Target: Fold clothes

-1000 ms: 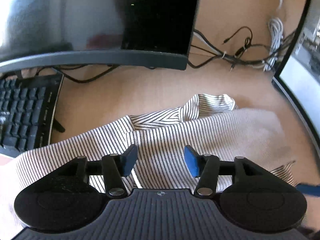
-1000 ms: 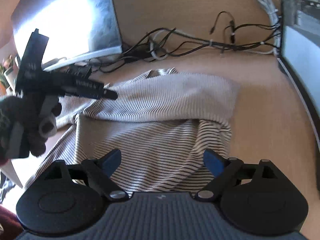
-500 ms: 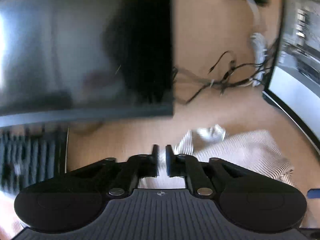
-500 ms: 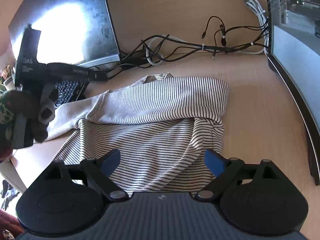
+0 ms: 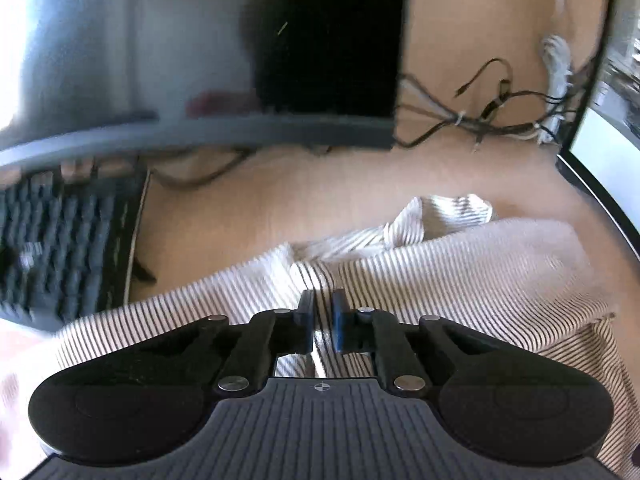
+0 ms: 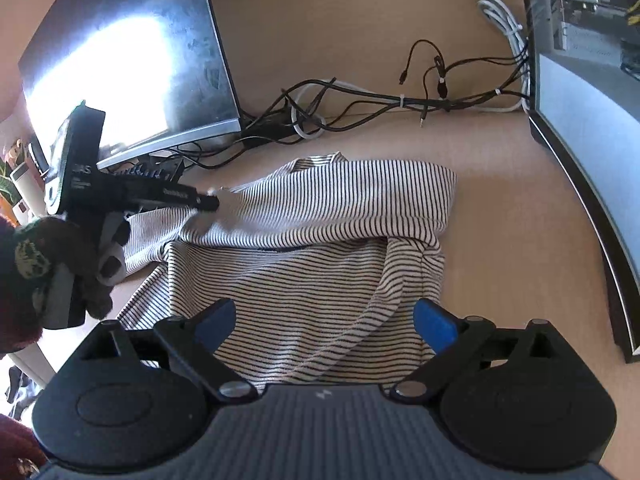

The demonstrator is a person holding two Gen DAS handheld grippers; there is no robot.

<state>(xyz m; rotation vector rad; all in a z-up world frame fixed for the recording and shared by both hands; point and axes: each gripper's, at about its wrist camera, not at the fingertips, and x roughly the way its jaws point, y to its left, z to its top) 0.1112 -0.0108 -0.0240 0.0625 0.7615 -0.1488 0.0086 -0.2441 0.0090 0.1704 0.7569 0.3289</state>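
A black-and-white striped shirt (image 6: 320, 248) lies on the wooden desk (image 6: 520, 240), its upper part folded over the lower. In the left wrist view my left gripper (image 5: 322, 316) is shut on a fold of the shirt (image 5: 460, 264) near the collar, with cloth showing between the pads. The right wrist view shows that same left gripper (image 6: 210, 202) at the shirt's left fold, held by a gloved hand (image 6: 68, 264). My right gripper (image 6: 324, 322) hovers open over the shirt's near hem, holding nothing.
A dark monitor (image 6: 132, 60) stands at the back left with a keyboard (image 5: 60, 248) under it. Tangled cables (image 6: 400, 100) run along the back of the desk. A second monitor (image 6: 580, 168) borders the right side.
My left gripper went from open to shut on the shirt's fold near the collar. The right gripper stayed open and drew back a little, so more of the shirt shows.
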